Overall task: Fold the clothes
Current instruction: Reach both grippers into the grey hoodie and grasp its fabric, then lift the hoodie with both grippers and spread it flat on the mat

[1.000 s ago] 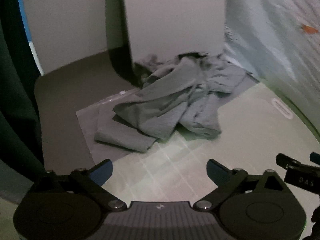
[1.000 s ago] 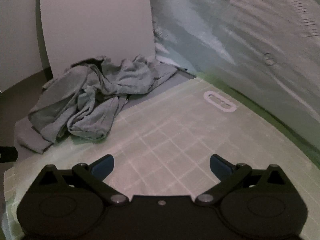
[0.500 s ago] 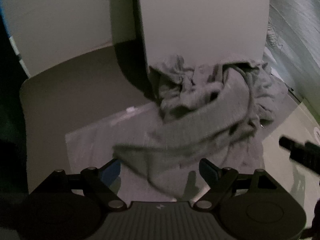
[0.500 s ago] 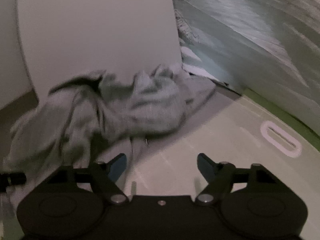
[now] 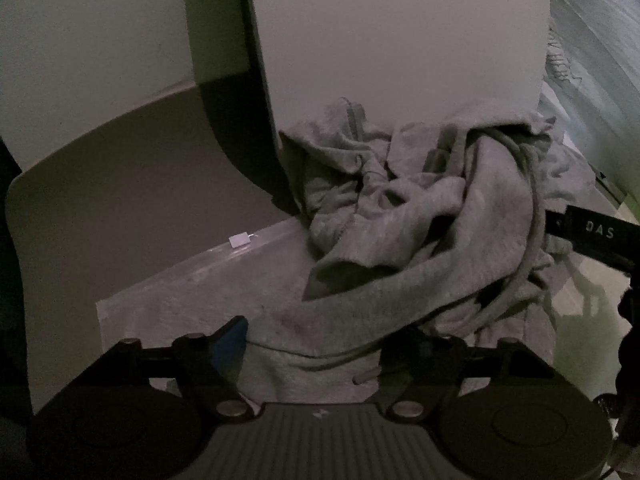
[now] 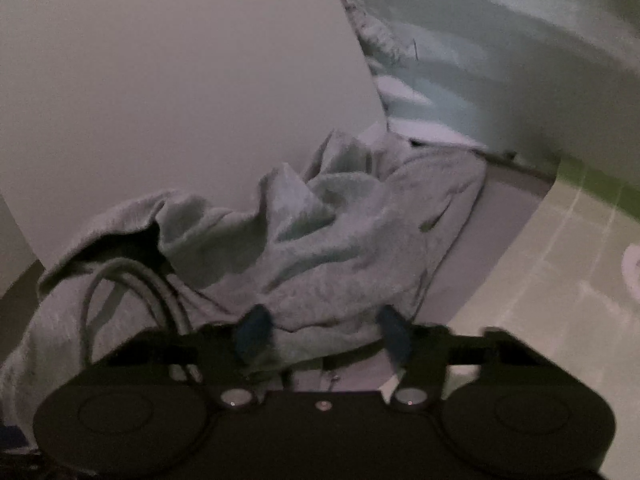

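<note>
A crumpled grey garment (image 5: 420, 216) is heaped on the work surface against a pale upright panel (image 5: 400, 40), partly on a clear plastic sheet (image 5: 168, 300) and partly on a pale gridded mat (image 6: 560, 280). A drawcord (image 5: 532, 240) is seen looping across its folds.

The left gripper (image 5: 320, 344) is held spread wide, and the near hem of the garment is lying between its two fingers. The blue pad of one finger (image 5: 230, 340) is seen at the cloth's edge; the other finger is shadowed beneath a fold. Nothing is pinched by it, and whether the pads are touching the cloth cannot be told.

The right gripper (image 6: 324, 332) is likewise parted, though less widely, and a bunched fold of the garment (image 6: 320, 248) is bracketed between its blue fingertips (image 6: 256, 328). The cloth is not yet clamped; a gap is left on either side. This view is slightly blurred.

In the left wrist view, a dark bar of the right gripper (image 5: 592, 236) is seen crossing over the garment's far side.
</note>
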The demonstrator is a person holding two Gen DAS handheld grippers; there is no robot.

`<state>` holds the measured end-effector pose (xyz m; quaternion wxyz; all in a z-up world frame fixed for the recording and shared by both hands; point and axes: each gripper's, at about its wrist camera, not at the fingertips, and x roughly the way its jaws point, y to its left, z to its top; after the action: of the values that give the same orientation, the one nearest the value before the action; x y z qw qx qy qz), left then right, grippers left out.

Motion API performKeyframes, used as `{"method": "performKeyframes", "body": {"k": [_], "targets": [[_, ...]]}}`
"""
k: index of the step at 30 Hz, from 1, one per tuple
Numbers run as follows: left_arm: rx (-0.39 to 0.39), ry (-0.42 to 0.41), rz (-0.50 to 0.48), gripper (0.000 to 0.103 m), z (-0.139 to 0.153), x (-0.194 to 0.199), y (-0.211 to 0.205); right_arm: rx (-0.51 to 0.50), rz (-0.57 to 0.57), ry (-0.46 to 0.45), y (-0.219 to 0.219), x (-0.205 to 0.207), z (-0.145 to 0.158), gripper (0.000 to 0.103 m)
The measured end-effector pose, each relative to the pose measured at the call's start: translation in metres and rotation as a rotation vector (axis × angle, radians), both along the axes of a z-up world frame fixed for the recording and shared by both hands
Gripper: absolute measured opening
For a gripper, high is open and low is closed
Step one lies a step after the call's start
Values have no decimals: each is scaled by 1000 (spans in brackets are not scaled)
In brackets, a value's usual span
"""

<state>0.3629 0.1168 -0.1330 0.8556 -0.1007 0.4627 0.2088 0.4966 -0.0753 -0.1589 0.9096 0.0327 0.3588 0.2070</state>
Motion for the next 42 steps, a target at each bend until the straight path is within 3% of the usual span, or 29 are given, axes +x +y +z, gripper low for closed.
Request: {"method": "performKeyframes", "body": {"k": [2, 3, 6, 12, 19, 24, 29, 33, 37, 42], "targets": [[0, 1, 5, 64, 1, 0, -1, -2, 12, -9, -3, -3, 3, 23], [-4, 1, 6, 59, 2, 0, -2, -3, 18, -14, -4, -5, 5, 21], [0, -1, 13, 48, 6, -4, -5, -7, 35, -27, -9, -10, 9, 4], [0, -30, 6, 29, 25, -18, -16, -23, 4, -169, -49, -53, 63, 3], [-28, -68, -32, 26, 54, -60, -42, -86, -97, -304, -116, -131, 116, 3], [-46, -97, -110, 25, 75, -109, -77, -134, -254, -355, -183, -211, 133, 3], [-55, -112, -254, 25, 91, -168, -127, -185, -469, -381, -271, -317, 145, 3], [-99, -92, -390, 25, 83, -220, -165, -249, -682, -339, -337, -404, 137, 3], [-159, -17, -511, 26, 61, -261, -195, -287, -865, -221, -392, -473, 110, 3], [-137, 72, -589, 30, 35, -297, -216, -309, -895, -95, -410, -531, 82, 4]]}}
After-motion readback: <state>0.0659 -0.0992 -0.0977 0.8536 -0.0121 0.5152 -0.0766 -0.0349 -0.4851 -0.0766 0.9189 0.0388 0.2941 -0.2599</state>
